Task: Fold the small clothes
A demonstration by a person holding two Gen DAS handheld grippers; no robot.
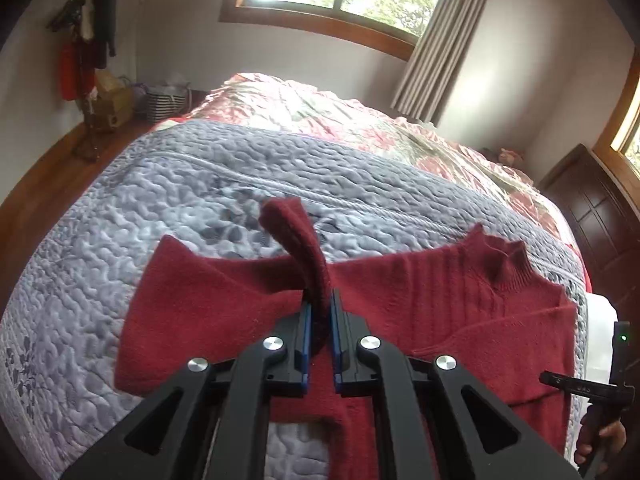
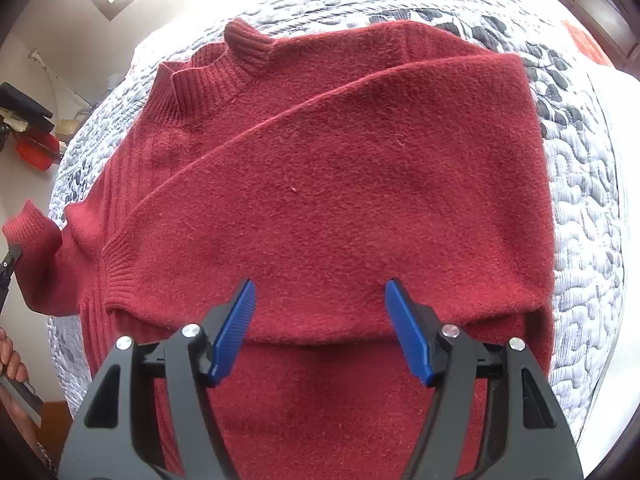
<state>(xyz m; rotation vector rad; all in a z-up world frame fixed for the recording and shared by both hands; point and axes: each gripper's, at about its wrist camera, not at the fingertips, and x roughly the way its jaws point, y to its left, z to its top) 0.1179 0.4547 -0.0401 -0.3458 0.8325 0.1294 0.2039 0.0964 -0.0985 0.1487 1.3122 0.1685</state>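
A dark red knit sweater [image 1: 440, 304] lies on a grey quilted bedspread [image 1: 160, 200]. My left gripper [image 1: 319, 304] is shut on the sweater's sleeve cuff [image 1: 292, 232], which sticks up above the blue pads. In the right wrist view the sweater [image 2: 340, 184] fills the middle, with one sleeve folded across its body and the ribbed collar [image 2: 208, 76] at the upper left. My right gripper [image 2: 320, 300] hangs open just above the sweater's body with nothing between its fingers. The lifted cuff [image 2: 32, 232] shows at the far left there.
A floral pink cover [image 1: 360, 120] spreads over the far half of the bed. Dark wooden furniture [image 1: 600, 216] stands at the right. Bags and hanging clothes [image 1: 92, 40] crowd the far left corner. A person's hand [image 1: 600, 440] holds the other gripper's handle at the lower right.
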